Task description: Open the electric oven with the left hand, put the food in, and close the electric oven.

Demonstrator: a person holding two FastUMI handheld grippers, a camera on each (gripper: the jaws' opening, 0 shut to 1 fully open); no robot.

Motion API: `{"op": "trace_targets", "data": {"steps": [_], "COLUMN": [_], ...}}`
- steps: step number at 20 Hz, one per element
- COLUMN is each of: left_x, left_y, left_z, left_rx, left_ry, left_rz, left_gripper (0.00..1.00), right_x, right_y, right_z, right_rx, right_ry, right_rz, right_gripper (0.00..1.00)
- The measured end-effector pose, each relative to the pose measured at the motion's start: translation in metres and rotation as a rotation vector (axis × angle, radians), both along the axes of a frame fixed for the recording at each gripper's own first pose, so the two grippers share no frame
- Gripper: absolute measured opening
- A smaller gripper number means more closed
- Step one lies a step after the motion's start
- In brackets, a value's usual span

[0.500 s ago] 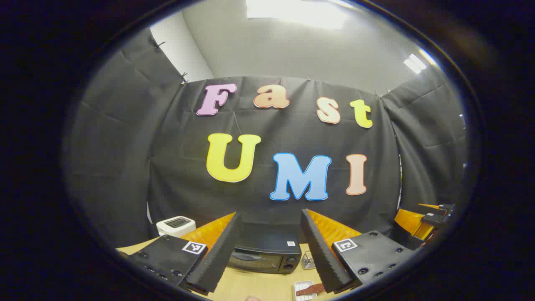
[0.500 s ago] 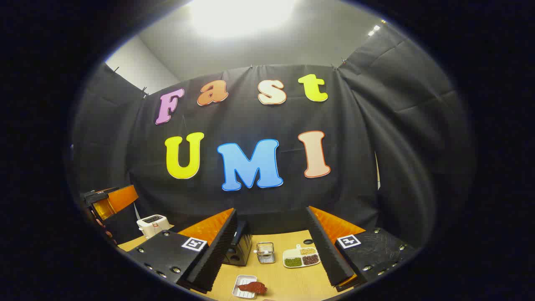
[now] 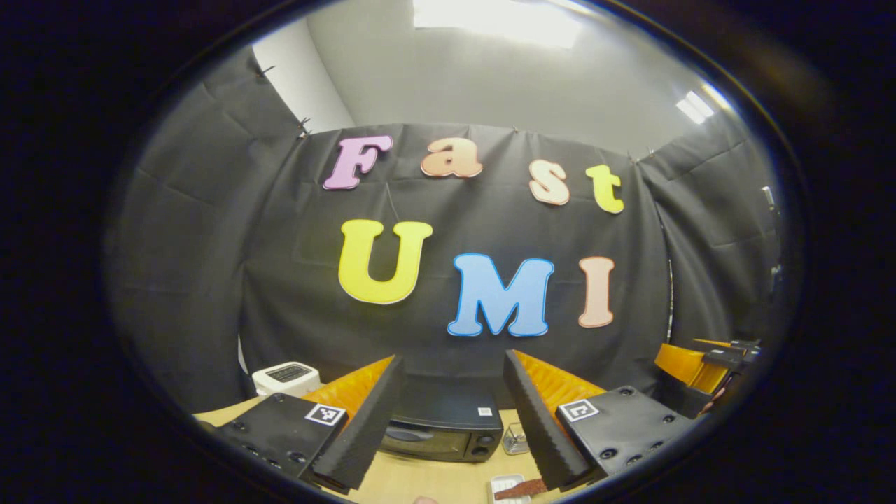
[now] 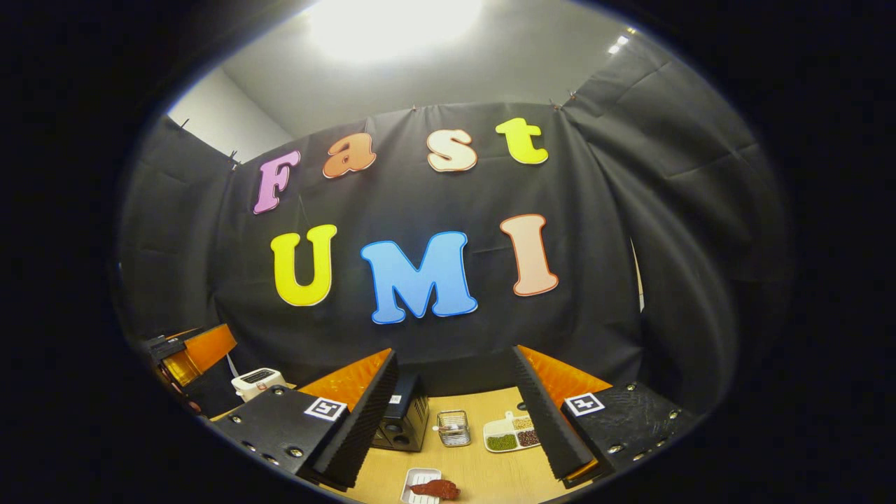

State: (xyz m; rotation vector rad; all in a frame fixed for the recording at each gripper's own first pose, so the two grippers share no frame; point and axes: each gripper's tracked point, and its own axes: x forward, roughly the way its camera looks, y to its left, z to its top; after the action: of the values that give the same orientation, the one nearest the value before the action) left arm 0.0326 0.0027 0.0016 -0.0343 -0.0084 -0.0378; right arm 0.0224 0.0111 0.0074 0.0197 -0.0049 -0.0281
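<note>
Facing the black cloth wall, both grippers hang above a wooden worktop (image 4: pixel 483 472) with their jaws spread and nothing between them. In the left gripper view the left gripper (image 3: pixel 448 420) frames the oven (image 3: pixel 441 430), a dark box with its door shut and knobs at its right end, standing far back on the worktop. A white toaster (image 3: pixel 283 378) sits left of it and a small wire basket (image 3: pixel 516 439) just right. The food (image 3: pixel 521 488), a reddish-brown piece, lies on a white tray (image 3: pixel 505 483) nearer the camera. In the right gripper view the right gripper (image 4: pixel 455 420) looks over the oven (image 4: pixel 402 420), the basket (image 4: pixel 453 427), a divided dish (image 4: pixel 511 434) of grains, and the food (image 4: pixel 435 488) on its tray (image 4: pixel 418 483). The left gripper (image 4: pixel 185 353) shows at far left.
</note>
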Motion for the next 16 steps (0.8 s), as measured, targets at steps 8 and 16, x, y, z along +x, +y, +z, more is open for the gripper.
{"op": "trace_targets", "data": {"steps": [8, 16], "left_x": [0.026, 0.062], "left_y": [0.029, 0.055], "left_z": [-0.005, -0.084], "left_rx": [-0.009, -0.032], "left_ry": [0.019, 0.198], "left_rz": [-0.022, -0.026], "left_gripper": [0.95, 0.99], "right_x": [0.017, 0.024], "right_y": [0.033, 0.041], "right_z": [0.002, -0.022], "right_rx": [-0.024, -0.04], "right_ry": [-0.015, 0.035], "right_rz": [-0.002, -0.023], "right_gripper": [0.97, 0.98]}}
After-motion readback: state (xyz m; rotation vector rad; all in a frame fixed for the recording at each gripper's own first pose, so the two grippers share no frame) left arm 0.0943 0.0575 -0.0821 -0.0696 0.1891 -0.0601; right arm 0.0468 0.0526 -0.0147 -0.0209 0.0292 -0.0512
